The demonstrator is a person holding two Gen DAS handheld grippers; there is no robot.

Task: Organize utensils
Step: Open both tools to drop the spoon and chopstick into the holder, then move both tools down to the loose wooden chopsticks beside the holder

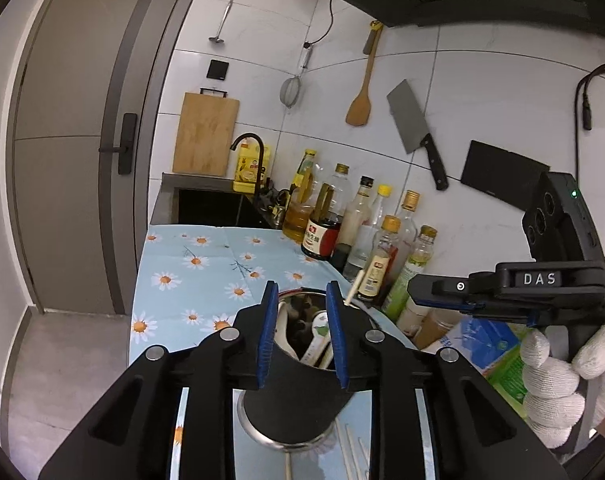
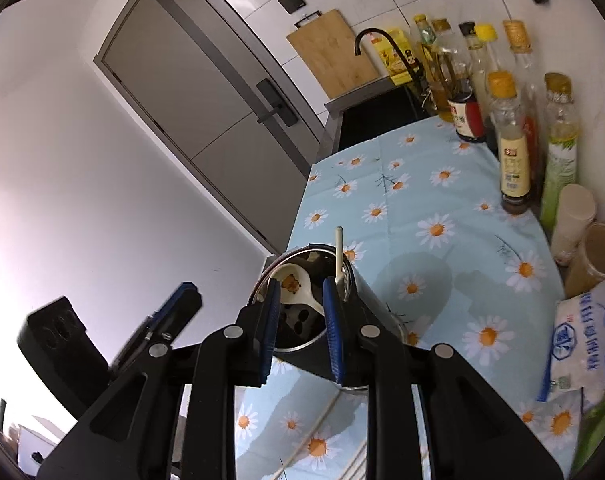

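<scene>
With both the left tongs and the right tongs seen narrowly parted and empty, the utensil holder on the counter could be tipped if its rim were clipped.

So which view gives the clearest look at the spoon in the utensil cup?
The right wrist view: the white spoon shows its whole bowl with a printed picture, lying inside the cup. The left wrist view shows only parts of spoons between the gripper's fingers.
</scene>
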